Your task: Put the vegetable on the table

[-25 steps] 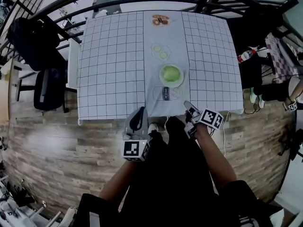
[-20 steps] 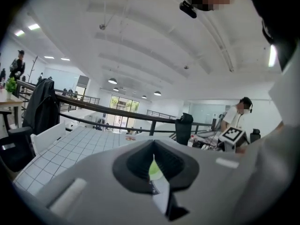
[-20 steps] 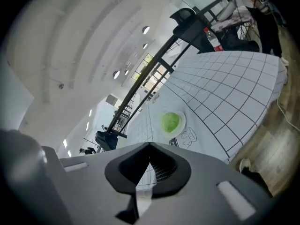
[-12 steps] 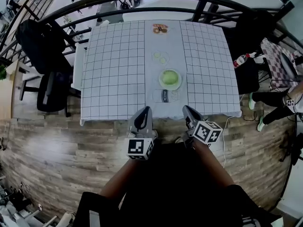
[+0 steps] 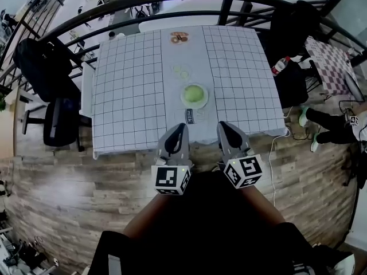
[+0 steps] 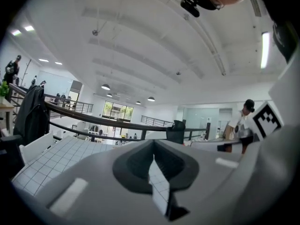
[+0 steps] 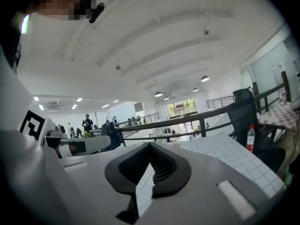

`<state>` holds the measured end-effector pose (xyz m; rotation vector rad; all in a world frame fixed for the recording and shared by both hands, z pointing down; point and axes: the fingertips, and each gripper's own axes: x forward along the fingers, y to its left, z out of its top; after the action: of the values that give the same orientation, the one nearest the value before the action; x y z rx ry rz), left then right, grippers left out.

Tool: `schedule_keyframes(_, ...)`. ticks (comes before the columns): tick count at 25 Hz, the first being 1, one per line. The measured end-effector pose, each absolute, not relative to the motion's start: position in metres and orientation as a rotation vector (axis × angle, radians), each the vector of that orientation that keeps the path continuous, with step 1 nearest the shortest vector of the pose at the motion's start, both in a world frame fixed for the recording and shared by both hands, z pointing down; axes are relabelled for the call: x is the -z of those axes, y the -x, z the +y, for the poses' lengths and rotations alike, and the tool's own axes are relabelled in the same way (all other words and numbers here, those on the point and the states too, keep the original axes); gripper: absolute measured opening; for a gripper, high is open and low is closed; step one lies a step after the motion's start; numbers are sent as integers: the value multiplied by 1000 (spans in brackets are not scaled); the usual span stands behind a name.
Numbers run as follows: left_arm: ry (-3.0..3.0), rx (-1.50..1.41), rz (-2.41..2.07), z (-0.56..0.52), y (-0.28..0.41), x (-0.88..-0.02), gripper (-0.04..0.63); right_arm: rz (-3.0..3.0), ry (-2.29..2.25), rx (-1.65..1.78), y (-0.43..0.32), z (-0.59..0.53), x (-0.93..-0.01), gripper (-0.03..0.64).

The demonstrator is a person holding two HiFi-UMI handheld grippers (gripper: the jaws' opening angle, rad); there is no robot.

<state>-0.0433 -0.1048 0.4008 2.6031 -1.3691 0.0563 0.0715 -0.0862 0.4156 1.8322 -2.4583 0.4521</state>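
A round green vegetable (image 5: 194, 91) lies on a white plate (image 5: 203, 101) near the middle of the grid-patterned table (image 5: 132, 90). My left gripper (image 5: 179, 128) and right gripper (image 5: 222, 126) hang side by side just short of the table's near edge, both pointing at it. Each is shut with nothing between its fingers. In the left gripper view the left gripper (image 6: 154, 150) shows only a thin slit, and in the right gripper view the right gripper (image 7: 149, 150) shows the same. The vegetable is hidden in both gripper views.
A milk carton (image 5: 190, 116) lies in front of the plate. Pale slices on a dish (image 5: 182, 71) and a pastry (image 5: 179, 37) sit farther back. A black chair (image 5: 54, 112) stands left, a railing (image 5: 172, 2) behind, a bottle (image 5: 278, 66) and a seated person's legs (image 5: 330, 122) right.
Both grippers have risen to the table's near edge and now sit level, side by side. The right one straightened from a tilt. The head view shifted, so the table sits further left.
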Motion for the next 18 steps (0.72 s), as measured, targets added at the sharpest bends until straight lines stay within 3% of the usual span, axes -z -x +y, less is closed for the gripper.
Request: schedule_keyframes(18,-2756,15,-1286,-77,40,-399,8,-2454,-1815,-186,-27,-70,-406,-5)
